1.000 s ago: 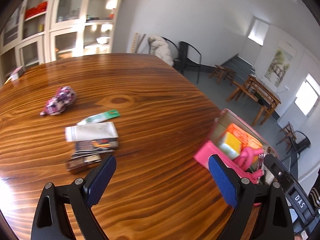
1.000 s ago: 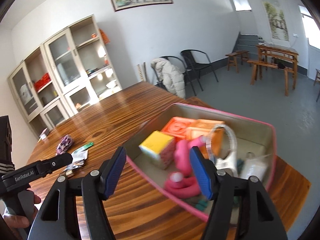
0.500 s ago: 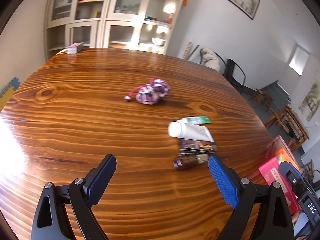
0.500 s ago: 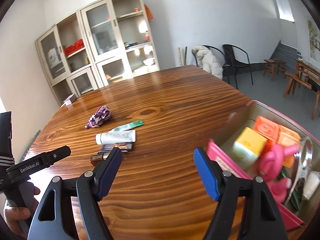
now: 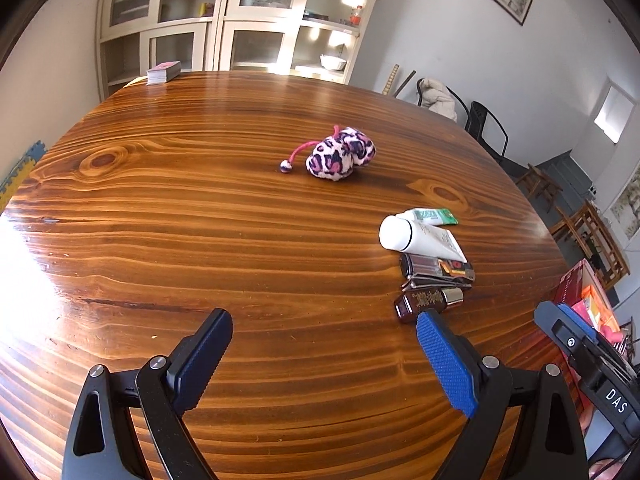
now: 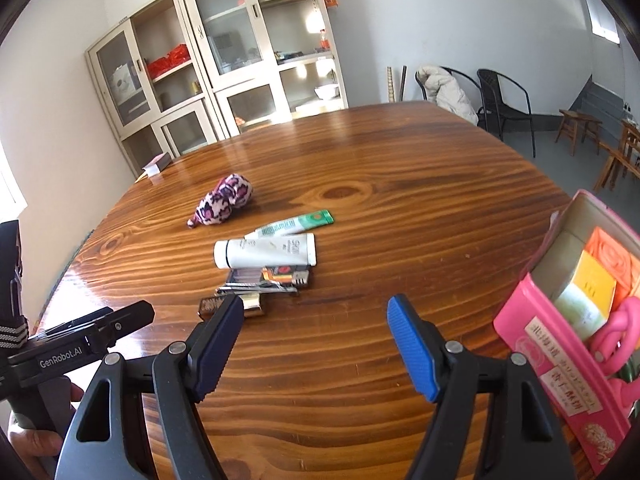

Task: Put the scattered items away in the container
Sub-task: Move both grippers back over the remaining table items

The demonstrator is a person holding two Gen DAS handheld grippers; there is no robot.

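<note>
A pink-rimmed container [image 6: 581, 216] sits at the table's right edge, holding a yellow box [image 6: 588, 292], orange items and a pink toy. Scattered on the wooden table: a pink leopard plush [image 5: 340, 153] [image 6: 225, 199], a green tube [image 6: 296, 222], a white tube [image 5: 420, 238] [image 6: 266, 251], a dark packet [image 5: 438, 270] [image 6: 272, 276] and a small brown bottle [image 5: 428, 302] [image 6: 224, 306]. My left gripper [image 5: 322, 352] is open and empty, short of the pile. My right gripper [image 6: 314, 340] is open and empty, between pile and container.
A card deck [image 5: 163, 71] lies at the table's far edge. Glass cabinets [image 6: 224, 52] stand against the back wall. Chairs [image 6: 504, 96] stand beyond the table on the right. The other hand-held gripper's body [image 6: 80, 340] shows at left.
Both grippers have swung left, away from the container and toward the scattered pile. The container has slid to the right edge of both views. Both stay open and empty.
</note>
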